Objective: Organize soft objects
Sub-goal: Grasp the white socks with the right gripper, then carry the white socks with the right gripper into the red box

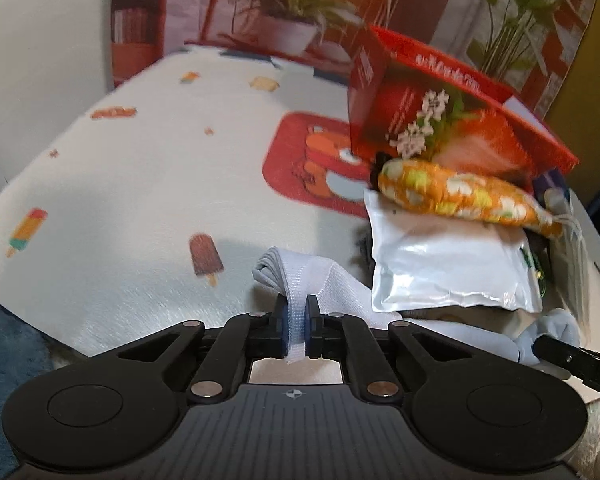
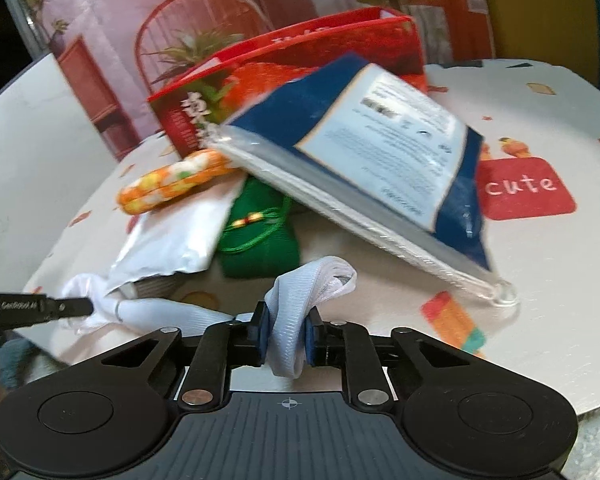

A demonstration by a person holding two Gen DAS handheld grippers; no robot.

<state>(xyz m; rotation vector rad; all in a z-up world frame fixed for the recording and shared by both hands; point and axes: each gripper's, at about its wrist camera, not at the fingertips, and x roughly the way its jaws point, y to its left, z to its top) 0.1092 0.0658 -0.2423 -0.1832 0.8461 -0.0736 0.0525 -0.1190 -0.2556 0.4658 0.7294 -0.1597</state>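
Left gripper is clamped tight on a thin edge of the white cloth, pads pinching the mesh strip w/ almost no gap. Right gripper is pinched on a thicker bunched fold of the same white cloth, which spans between the two, draped low over the tablecloth near its front edge. Just behind the cloth: a silver pouch lying flat, w/ an orange stuffed fish resting on top of it. Next to the pouch, in the right wrist view, a green knit item partly under a tilted blue-and-white packet. Farther back a red box stands at an angle. Behind the table, a printed backdrop w/ plants & a chair.
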